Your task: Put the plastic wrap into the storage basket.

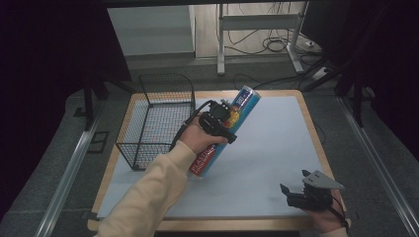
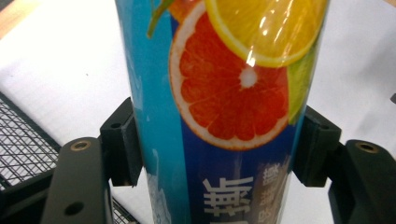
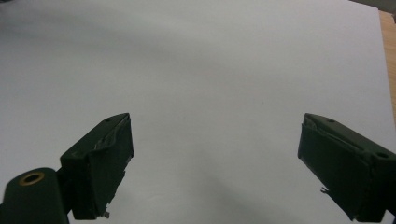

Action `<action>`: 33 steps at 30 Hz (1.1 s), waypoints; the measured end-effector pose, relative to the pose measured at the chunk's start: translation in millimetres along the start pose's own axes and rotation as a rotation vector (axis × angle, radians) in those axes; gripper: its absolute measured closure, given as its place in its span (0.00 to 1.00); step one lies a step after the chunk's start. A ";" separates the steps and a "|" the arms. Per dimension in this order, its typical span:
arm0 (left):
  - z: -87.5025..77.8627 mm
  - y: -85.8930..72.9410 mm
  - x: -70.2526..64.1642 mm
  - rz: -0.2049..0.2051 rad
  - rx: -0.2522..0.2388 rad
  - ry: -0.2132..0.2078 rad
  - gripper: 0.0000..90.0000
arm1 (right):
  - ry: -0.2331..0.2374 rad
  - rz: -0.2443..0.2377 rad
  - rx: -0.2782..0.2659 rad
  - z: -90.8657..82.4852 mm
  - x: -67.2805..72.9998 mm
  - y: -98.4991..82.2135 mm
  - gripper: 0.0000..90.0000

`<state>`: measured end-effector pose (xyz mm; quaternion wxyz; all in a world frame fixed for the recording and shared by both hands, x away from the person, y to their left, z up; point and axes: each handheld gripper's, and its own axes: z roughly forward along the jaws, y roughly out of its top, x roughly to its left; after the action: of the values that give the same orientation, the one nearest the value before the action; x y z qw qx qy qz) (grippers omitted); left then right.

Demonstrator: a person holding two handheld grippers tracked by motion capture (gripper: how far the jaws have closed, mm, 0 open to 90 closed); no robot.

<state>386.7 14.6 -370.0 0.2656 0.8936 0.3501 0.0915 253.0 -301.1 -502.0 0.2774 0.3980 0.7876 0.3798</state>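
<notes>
Left to right: wire basket (image 1: 157,118) at the table's (image 1: 276,148) left edge; left gripper (image 1: 225,120), its 2 jaws clamped on the tilted blue tube (image 1: 232,123) just right of the basket; right gripper (image 1: 296,186), jaws spread and holding nothing. Probable step: binning the tube; raise it clear of the rim first.

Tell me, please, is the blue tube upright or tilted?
Tilted: the blue tube leans up and away, clamped in the left gripper.
</notes>
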 end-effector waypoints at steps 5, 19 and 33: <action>-2.5 3.3 1.9 -0.004 -0.011 0.002 0.35 | -0.002 -0.001 -0.002 -0.4 0.0 0.1 0.11; -22.3 13.2 14.7 -0.014 -0.042 0.019 0.35 | -0.009 -0.001 -0.004 -0.7 0.8 0.3 0.12; -35.9 30.7 18.8 -0.028 -0.072 0.020 0.35 | -0.003 0.000 0.000 0.4 0.1 -0.6 0.12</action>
<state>405.8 23.3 -323.6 0.2953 0.8776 0.3616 0.1091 253.0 -301.1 -502.7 0.2784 0.3987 0.7873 0.3792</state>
